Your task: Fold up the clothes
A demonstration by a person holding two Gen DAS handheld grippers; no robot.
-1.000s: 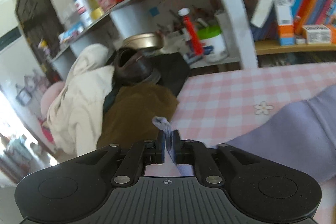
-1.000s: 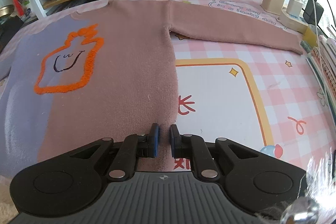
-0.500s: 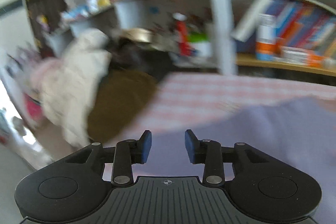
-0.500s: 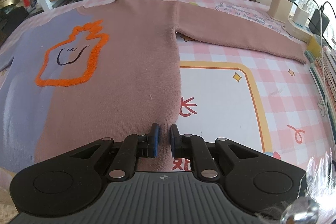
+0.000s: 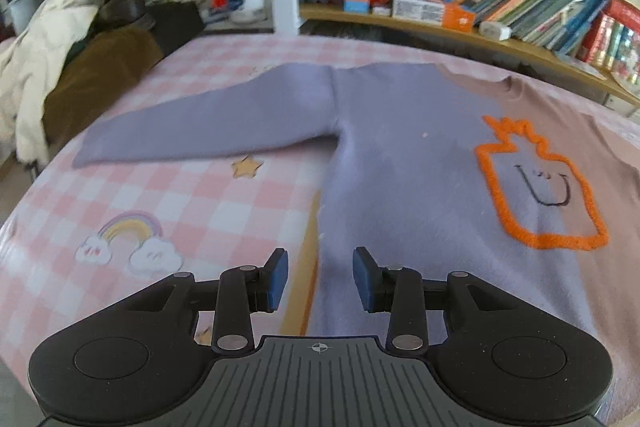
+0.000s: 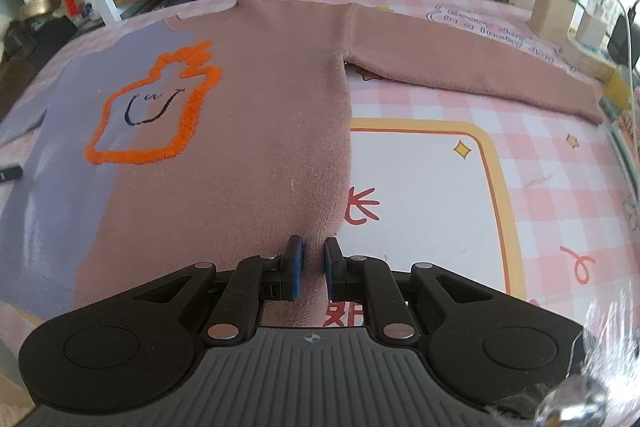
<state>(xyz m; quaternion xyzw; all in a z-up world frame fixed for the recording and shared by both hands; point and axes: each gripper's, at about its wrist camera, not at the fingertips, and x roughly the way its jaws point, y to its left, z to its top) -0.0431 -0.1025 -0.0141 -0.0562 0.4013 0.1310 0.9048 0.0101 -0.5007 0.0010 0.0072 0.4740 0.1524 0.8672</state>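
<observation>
A two-tone sweater, lilac on one half and dusty pink on the other with an orange outlined figure on the chest, lies flat on the pink checked table cover (image 5: 224, 203). It shows in the left wrist view (image 5: 400, 155) and the right wrist view (image 6: 248, 131). My left gripper (image 5: 319, 277) is open above the lilac side edge near the hem, holding nothing. My right gripper (image 6: 312, 265) is nearly closed over the pink side edge near the hem, with a narrow gap between the pads; whether it pinches fabric I cannot tell. Both sleeves lie spread outward.
A bookshelf (image 5: 500, 39) with many books runs along the back of the table. A heap of coats (image 5: 60, 59) sits at the far left. Chargers and cables (image 6: 600, 27) stand at the right edge. A small black object (image 6: 10, 173) lies on the sweater's left side.
My left gripper let go of the lilac sleeve cuff, opened, and swung right to the lilac side of the body. The sleeve now lies flat. My right gripper has barely moved.
</observation>
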